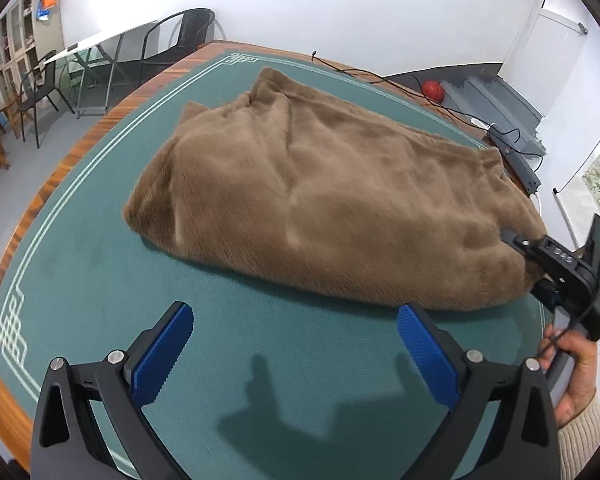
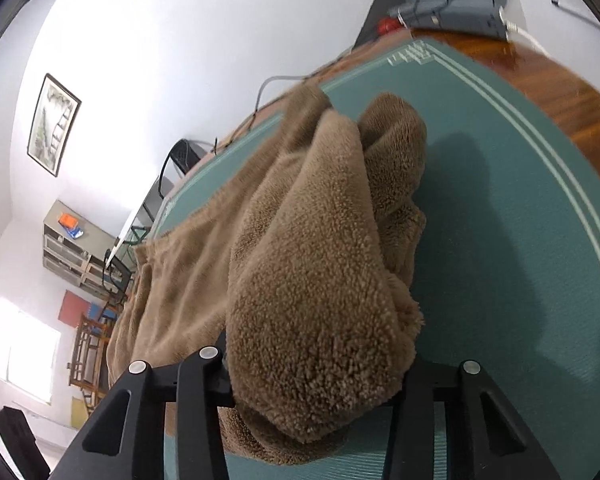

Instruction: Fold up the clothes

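A brown fleece garment [image 1: 324, 200] lies bunched on the green table mat [image 1: 100, 248]. My left gripper [image 1: 296, 344] is open and empty, hovering over bare mat just in front of the garment's near edge. My right gripper [image 1: 540, 264] shows at the garment's right end, its fingers pushed into the fleece. In the right wrist view a thick fold of the garment [image 2: 316, 320] fills the space between the fingers and hides the pads, so the right gripper [image 2: 312, 392] looks shut on it.
The mat covers a wooden table [image 1: 80, 148]. Cables and a power strip [image 1: 516, 156] lie at the far right edge. Chairs [image 1: 40, 92], a glass table and shelves stand beyond the far left edge. A red ball [image 1: 433, 90] lies on the floor.
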### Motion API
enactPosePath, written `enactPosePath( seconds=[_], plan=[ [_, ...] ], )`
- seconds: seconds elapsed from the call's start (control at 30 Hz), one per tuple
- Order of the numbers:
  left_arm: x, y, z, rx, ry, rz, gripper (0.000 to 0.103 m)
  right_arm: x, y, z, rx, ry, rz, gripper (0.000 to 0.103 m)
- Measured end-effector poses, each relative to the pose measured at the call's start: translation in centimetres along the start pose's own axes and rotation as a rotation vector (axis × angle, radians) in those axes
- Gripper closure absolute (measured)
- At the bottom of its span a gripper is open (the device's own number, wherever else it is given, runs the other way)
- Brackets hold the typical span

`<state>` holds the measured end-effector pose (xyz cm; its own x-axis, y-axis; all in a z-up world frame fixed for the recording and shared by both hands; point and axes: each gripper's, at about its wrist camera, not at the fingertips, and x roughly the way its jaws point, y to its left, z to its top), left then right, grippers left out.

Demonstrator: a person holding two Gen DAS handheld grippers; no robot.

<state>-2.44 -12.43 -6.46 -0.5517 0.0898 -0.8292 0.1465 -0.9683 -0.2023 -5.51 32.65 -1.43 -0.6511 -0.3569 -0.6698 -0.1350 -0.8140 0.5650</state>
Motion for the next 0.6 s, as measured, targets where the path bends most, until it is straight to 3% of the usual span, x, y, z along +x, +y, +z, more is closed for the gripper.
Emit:
enactPosePath(
  seconds=[0.27,0.37,0.6],
  plan=[
    [1.8,5.1,4.4,-0.003,0.008,-0.07,0.0,-1.7,6.1,1.0,0.005,-0.109,-0.068,0.061],
    [2.5,7.7,5.6,-0.035,0.012,-0.096,0.001,-4.0,8.2,0.3,-0.029,-0.159,-0.081,0.061],
    [3.3,14.5,7.0,-0.158,0.022,-0.124,0.001,-4.9,17.7,-0.4,-0.231,-0.237,-0.078,0.062]
  ],
)
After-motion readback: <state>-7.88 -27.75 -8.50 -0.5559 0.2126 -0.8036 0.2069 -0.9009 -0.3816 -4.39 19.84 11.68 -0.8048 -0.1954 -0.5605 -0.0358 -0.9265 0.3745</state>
